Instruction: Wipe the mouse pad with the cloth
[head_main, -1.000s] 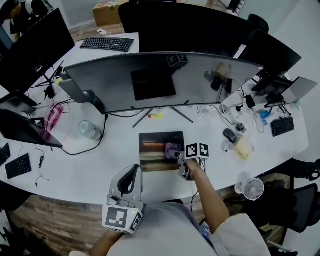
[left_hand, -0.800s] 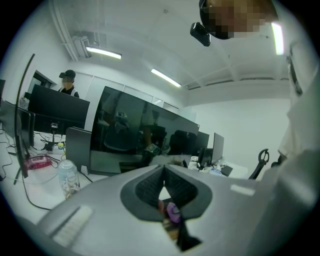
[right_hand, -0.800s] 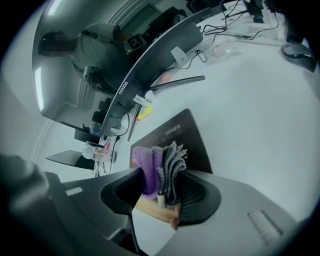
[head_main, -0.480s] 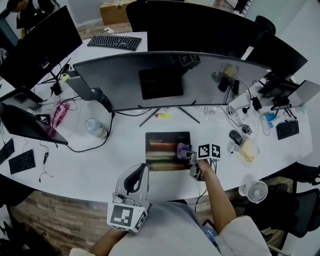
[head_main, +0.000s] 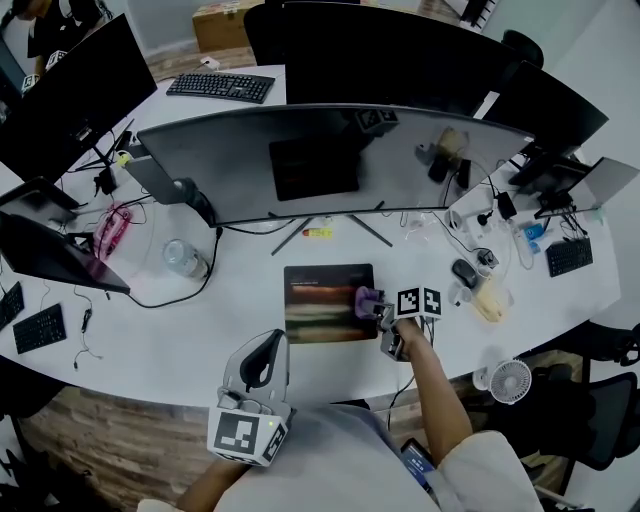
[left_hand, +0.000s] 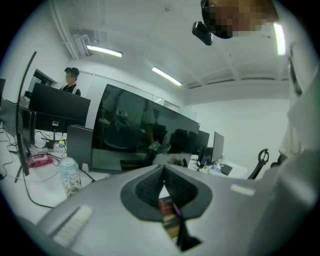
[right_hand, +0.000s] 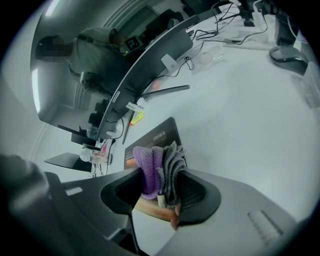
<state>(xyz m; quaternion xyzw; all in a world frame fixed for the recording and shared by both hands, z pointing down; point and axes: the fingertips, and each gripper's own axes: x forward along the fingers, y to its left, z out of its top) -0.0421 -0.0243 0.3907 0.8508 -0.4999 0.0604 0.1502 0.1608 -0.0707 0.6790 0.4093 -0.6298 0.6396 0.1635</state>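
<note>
Right gripper (head_main: 380, 312), jaws clamped on the cloth (head_main: 366, 300), at the mouse pad (head_main: 320, 300) right edge; its long axis runs leftward from them. Left gripper (head_main: 262, 360), jaws closed, well apart.

1. In the head view, the purple and grey folded cloth (head_main: 366, 301) shows only as a purple tuft. The rest is under the right gripper (head_main: 380, 315) and its marker cube (head_main: 420, 301).
2. In the right gripper view, the cloth's lower end sinks out of sight between the jaws, and the gripper body covers the near part of the dark rectangular mouse pad (right_hand: 157, 136).
3. The pale line of print (head_main: 308, 284) on the pad is too small to read.
4. Below the meeting jaw tips of the left gripper (left_hand: 163, 172), only a blurred striped sliver shows.
5. The picture's left edge cuts off the black monitor (head_main: 45, 255).
</note>
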